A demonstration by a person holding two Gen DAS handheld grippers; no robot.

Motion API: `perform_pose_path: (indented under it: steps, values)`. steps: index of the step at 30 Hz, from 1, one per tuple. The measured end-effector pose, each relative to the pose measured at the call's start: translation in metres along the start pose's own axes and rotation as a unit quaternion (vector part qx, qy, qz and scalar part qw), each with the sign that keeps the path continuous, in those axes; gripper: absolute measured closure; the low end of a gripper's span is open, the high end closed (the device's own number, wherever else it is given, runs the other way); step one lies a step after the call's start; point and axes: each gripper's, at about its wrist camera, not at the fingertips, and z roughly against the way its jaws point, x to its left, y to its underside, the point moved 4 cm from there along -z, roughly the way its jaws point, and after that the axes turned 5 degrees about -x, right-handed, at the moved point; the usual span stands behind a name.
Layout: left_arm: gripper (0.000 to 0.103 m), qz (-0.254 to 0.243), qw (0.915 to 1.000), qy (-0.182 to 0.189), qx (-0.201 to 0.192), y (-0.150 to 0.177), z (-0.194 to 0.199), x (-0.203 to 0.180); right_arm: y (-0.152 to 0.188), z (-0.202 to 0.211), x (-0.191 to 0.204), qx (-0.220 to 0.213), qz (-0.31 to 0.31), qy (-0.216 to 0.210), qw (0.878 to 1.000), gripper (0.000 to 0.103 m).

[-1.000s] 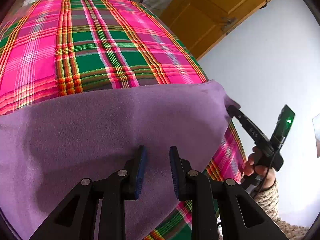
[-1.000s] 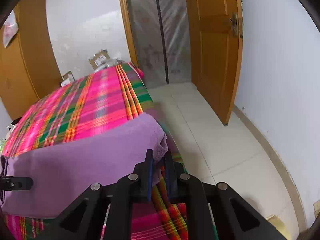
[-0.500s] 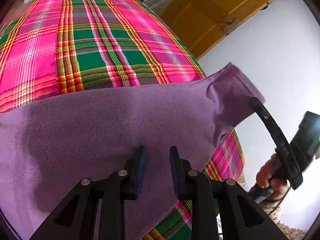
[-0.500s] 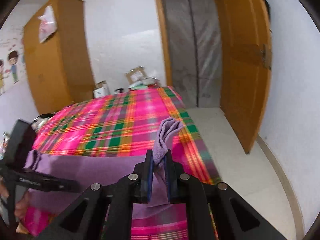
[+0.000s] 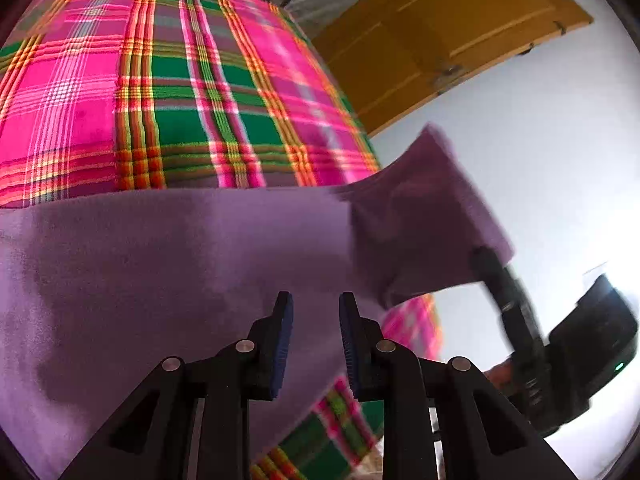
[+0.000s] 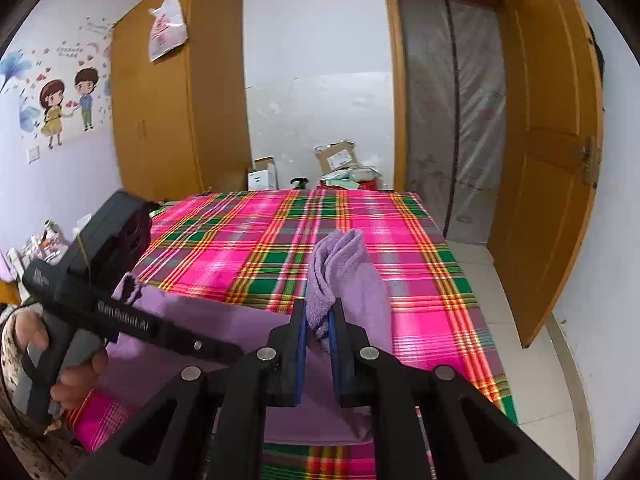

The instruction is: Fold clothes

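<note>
A purple garment point(image 5: 160, 280) lies spread across the near part of a bed with a pink and green plaid sheet point(image 5: 180, 100). My left gripper point(image 5: 314, 320) hovers low over the garment's middle, its blue pads apart and nothing pinched between them. My right gripper point(image 6: 319, 320) is shut on a bunched corner of the purple garment point(image 6: 352, 276) and holds it up off the sheet point(image 6: 260, 240). The left wrist view shows that lifted flap at the right, with the right gripper point(image 5: 482, 256) below it. In the right wrist view a hand point(image 6: 76, 376) carries the left gripper point(image 6: 236, 350).
A wooden wardrobe point(image 6: 172, 100) stands at the back left and cardboard boxes point(image 6: 336, 156) sit beyond the bed's far end. An open wooden door point(image 6: 548, 160) and tiled floor point(image 6: 520, 360) lie along the bed's right side.
My right gripper has risen and swung across with the purple corner, lifting that flap off the bed. The left gripper has stayed over the garment with its pads equally apart.
</note>
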Motion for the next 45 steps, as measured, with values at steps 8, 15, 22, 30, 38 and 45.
perform_pose_path:
  steps: [8,15,22,30,38,45]
  values:
    - [0.053,0.061,0.9965,0.050,-0.027,-0.009,0.018,0.009,0.020,-0.014,0.032,0.027,0.023,-0.030,0.999,0.092]
    - [0.053,0.077,0.9950,0.060,-0.020,-0.010,0.014,0.013,0.043,-0.025,0.053,0.056,0.042,-0.048,0.996,0.092]
    - [0.053,0.099,0.9937,0.052,0.000,-0.012,0.002,0.017,0.052,-0.024,0.065,0.059,0.056,-0.069,0.994,0.092]
    - [0.066,0.113,0.9922,0.052,0.007,-0.010,-0.005,0.023,0.054,-0.020,0.063,0.056,0.046,-0.079,0.994,0.092]
    - [0.094,0.065,0.9967,0.043,-0.023,-0.012,0.002,0.014,0.053,-0.021,0.061,0.070,0.037,-0.075,0.994,0.090]
    - [0.094,0.057,0.9954,0.064,-0.042,-0.015,0.017,0.007,0.060,0.004,0.047,0.062,0.050,-0.041,0.996,0.072]
